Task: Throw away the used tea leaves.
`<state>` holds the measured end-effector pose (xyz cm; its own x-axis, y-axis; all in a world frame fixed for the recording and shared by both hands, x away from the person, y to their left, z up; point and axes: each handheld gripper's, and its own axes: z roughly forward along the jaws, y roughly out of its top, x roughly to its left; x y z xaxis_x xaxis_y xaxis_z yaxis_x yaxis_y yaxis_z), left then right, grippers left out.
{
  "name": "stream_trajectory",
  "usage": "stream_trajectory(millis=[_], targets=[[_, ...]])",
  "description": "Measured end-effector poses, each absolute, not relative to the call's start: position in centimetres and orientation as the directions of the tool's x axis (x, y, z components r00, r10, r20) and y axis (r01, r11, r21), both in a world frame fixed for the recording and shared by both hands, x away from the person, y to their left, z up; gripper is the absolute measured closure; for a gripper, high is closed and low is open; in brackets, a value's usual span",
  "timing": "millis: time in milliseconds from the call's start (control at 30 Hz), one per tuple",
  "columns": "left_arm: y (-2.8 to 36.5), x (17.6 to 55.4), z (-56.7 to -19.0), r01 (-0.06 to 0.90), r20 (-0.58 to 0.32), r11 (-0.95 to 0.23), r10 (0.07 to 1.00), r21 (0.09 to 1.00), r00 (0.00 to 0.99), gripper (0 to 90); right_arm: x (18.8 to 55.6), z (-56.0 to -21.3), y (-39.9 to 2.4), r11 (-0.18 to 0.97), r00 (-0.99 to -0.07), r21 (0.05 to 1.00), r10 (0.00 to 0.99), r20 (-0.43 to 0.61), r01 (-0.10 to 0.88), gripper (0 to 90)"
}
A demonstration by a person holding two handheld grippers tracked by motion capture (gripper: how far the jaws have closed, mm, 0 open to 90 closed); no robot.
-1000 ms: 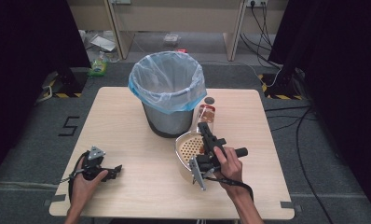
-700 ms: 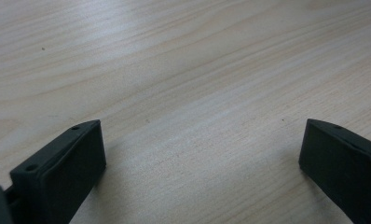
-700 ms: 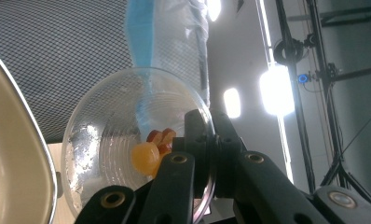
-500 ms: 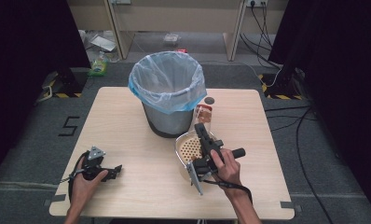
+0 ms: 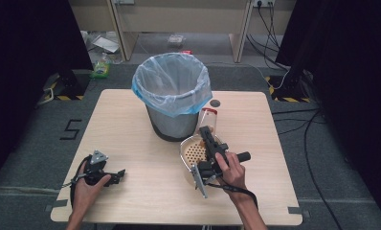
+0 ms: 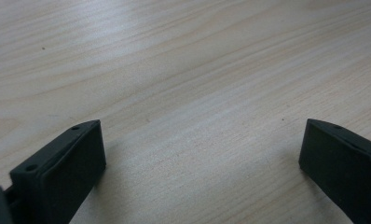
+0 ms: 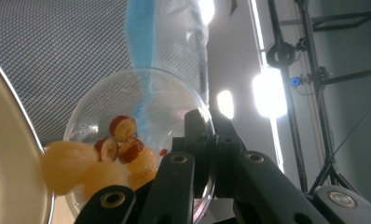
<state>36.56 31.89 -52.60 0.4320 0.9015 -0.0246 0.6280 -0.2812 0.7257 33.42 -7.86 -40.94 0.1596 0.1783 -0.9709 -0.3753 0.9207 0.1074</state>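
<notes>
A clear jar [image 5: 208,120] with a red top stands tilted just right of the bin, over the far rim of a cream perforated strainer bowl [image 5: 192,154]. My right gripper [image 5: 206,131] reaches over the bowl and is shut on the jar's wall. In the right gripper view the jaws [image 7: 207,122] pinch the clear jar [image 7: 141,102], which holds red and pale yellow fruit pieces [image 7: 123,149], with the cream bowl's rim [image 7: 11,163] at the left. My left gripper [image 5: 118,173] rests near the table's front left. Its jaws [image 6: 202,135] stand open over bare wood.
A grey mesh bin [image 5: 172,96] with a blue-edged plastic liner [image 7: 141,32] stands mid-table at the back. A small dark disc [image 5: 215,103] lies right of it. The wooden table [image 5: 126,120] has dark floor and cables around it.
</notes>
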Motion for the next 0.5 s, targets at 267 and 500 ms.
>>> stream_trajectory(millis=[267,500], targets=[[31.9,36.56,-52.6,0.628,-0.024,-0.282,0.901,0.726,0.432,0.0,33.31,-41.09,-7.69,0.919,0.168,0.098,0.173,-0.97,-0.381,87.9],[31.91,36.55,-52.59,0.628,-0.022,-0.284,0.901,0.724,0.433,0.0,33.59,-40.52,-8.16,0.919,0.174,0.124,0.201,-0.964,-0.374,87.9]])
